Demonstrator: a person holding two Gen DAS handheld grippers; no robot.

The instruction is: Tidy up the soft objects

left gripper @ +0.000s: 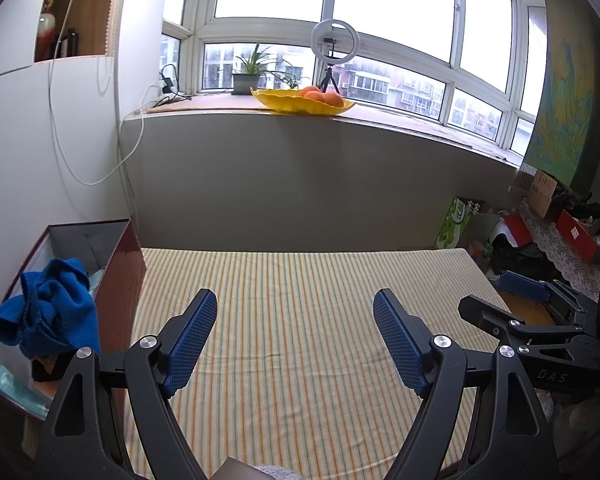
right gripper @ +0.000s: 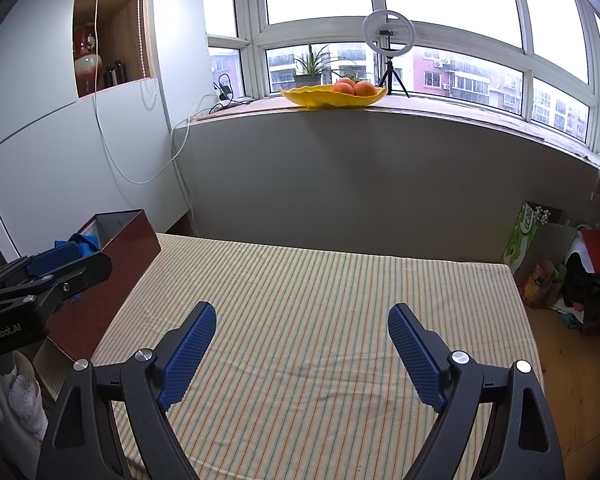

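Both grippers, left [left gripper: 294,340] and right [right gripper: 302,354], gape empty over the striped cloth [left gripper: 300,300]. At left, the box [left gripper: 120,276] half-hides a blue towel [left gripper: 48,304]; its lower contents are unclear.

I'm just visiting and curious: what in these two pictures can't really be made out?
- What lies under the blue cloth in the dark red box: left view, the cloth covers it; right view, the left gripper blocks it.
- The clutter right of the striped mattress: both views, cut by the edge.
- Buildings outside the window: blurred.
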